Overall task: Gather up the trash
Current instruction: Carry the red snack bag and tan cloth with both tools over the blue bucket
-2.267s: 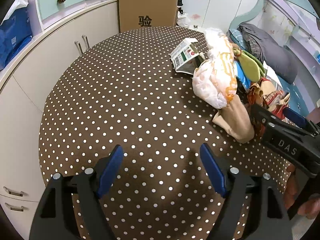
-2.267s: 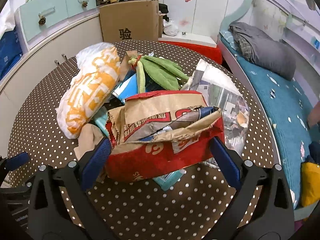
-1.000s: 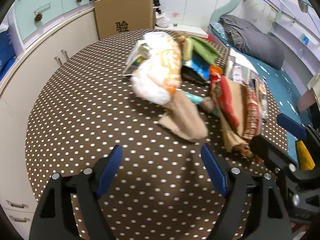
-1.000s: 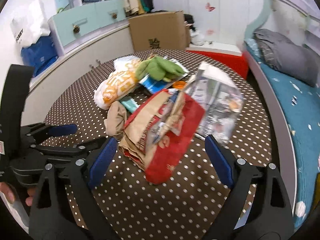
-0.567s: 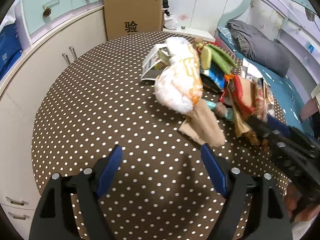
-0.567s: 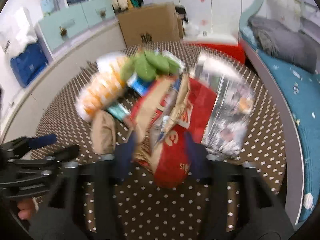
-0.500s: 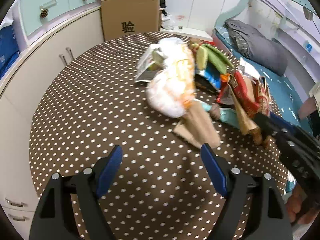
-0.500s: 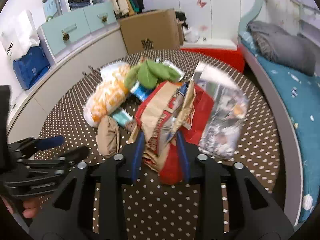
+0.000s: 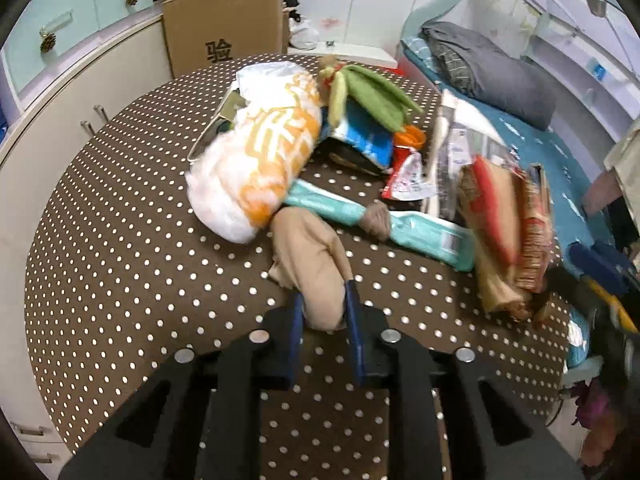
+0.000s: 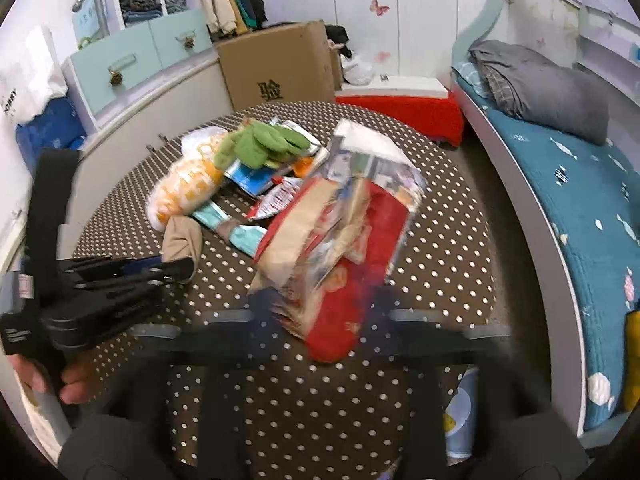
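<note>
The left tool (image 9: 322, 312) is clamped on the near end of the tan cloth (image 9: 310, 256), which lies on the dotted table (image 9: 120, 240) at the near-left edge of the trash pile. The cloth looks soft, light and limp; judged best pinched at a bunched fold, as here. The red paper bag (image 10: 340, 256), crumpled and stiff-creased, sits loose between the spread fingers of the right tool (image 10: 316, 316). Half a second earlier the left jaws stood wide and empty; the right jaws, then pinching the bag, have just been opening.
</note>
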The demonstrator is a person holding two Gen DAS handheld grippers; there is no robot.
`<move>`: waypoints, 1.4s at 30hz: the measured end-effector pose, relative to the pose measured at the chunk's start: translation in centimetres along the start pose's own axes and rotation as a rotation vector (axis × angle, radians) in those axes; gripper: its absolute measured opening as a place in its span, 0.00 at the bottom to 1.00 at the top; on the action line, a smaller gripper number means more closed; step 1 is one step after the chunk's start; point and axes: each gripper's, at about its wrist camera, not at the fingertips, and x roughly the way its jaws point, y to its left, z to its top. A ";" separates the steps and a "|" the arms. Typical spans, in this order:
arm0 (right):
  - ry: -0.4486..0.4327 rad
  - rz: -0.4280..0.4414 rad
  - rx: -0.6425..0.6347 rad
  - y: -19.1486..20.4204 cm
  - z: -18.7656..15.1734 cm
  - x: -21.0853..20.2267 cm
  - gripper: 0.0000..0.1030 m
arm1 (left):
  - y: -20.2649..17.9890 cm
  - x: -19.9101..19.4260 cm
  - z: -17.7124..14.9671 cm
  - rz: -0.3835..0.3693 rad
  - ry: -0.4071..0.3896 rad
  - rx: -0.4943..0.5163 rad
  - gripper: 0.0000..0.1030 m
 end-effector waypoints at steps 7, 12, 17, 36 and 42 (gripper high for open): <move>0.062 0.012 0.060 -1.1 0.8 3.7 0.92 | 0.0 -2.1 -1.8 -0.023 -0.037 0.034 0.16; 0.095 0.019 0.060 -0.7 0.7 6.3 0.84 | 0.5 -3.4 -2.1 -0.031 -0.057 0.034 0.16; 0.035 0.013 0.065 -1.0 0.3 3.9 0.75 | 0.2 -3.8 -2.1 -0.030 -0.064 0.046 0.16; -0.068 -0.081 0.124 -5.4 -2.2 -4.1 0.75 | -7.0 -5.2 -2.8 -0.096 -0.093 0.167 0.16; -0.090 -0.123 0.177 -7.9 -3.6 -6.2 0.75 | -11.1 -5.2 -3.0 -0.131 -0.096 0.235 0.16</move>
